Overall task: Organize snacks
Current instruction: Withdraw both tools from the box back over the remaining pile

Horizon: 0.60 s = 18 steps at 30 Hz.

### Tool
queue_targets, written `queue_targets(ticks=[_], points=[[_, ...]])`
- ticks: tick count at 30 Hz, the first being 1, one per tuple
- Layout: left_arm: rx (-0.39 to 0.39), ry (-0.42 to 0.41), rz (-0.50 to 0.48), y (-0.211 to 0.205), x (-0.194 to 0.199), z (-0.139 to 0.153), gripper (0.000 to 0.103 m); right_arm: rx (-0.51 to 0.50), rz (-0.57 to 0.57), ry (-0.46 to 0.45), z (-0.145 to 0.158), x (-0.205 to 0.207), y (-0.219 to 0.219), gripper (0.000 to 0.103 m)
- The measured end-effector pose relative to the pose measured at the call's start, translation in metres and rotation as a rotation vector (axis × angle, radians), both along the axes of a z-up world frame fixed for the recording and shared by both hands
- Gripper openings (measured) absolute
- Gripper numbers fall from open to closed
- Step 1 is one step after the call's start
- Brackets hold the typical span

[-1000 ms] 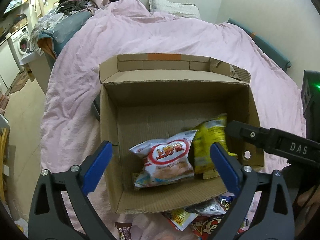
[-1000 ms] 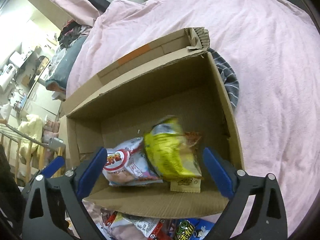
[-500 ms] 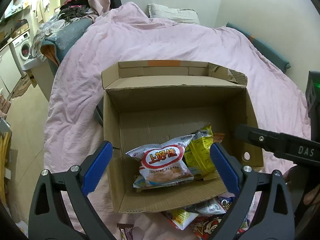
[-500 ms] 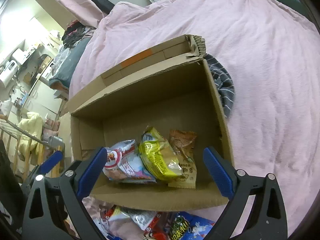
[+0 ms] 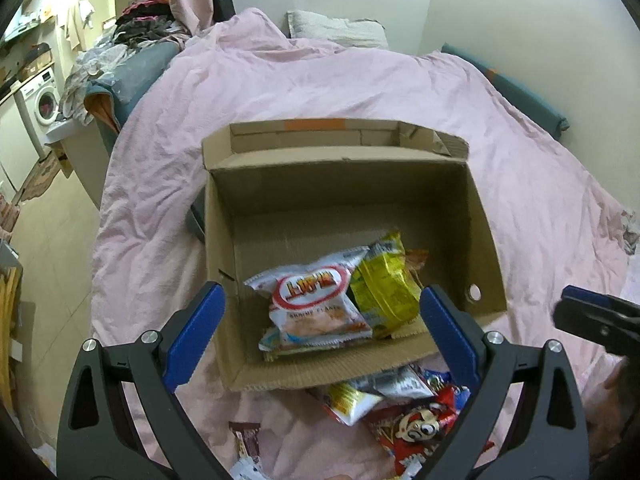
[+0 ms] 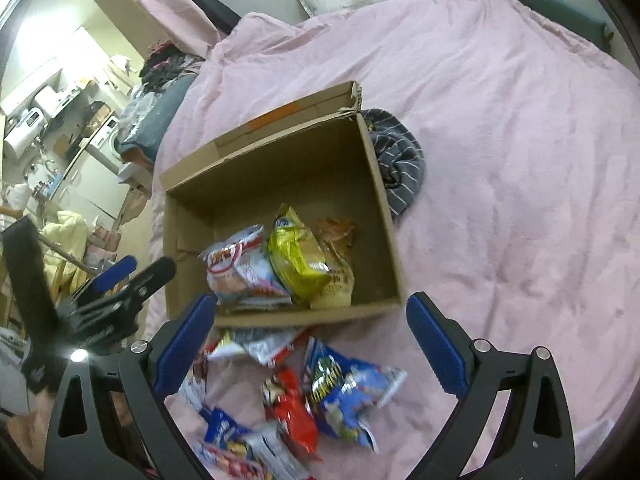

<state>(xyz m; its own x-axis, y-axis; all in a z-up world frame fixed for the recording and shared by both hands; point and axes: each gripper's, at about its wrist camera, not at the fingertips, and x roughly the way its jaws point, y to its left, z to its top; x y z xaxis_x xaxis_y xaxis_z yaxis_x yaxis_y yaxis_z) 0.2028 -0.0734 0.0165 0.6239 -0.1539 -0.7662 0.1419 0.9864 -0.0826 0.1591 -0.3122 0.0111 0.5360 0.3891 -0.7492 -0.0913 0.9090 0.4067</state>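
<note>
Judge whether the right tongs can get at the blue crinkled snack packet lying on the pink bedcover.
Probably yes. The right tongs are open and empty, and the blue crinkled snack packet lies uncovered on the pink bedcover, outside the brown cardboard box.

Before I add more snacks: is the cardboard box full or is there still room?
Still room. The cardboard box holds only a few packets, among them the white packet and yellow packet, against its near wall; the far floor is bare.

Home bedroom: pink-quilted bed, washing machine.
</note>
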Motion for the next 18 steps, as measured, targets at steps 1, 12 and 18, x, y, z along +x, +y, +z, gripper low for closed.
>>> queue_targets(ticks=[1, 12, 18], points=[[0.003, 0.008, -0.009, -0.002, -0.003, -0.001, 0.097, -0.002, 0.001, -0.003, 0.0, -0.004, -0.002, 0.099], [0.009, 0.025, 0.071, 0.025, -0.046, 0.004, 0.097, 0.029, -0.02, 0.007, -0.011, -0.029, -0.007, 0.099], [0.018, 0.043, 0.103, 0.042, -0.073, 0.0, 0.097, 0.027, -0.009, 0.011, -0.02, -0.047, 0.0, 0.099]])
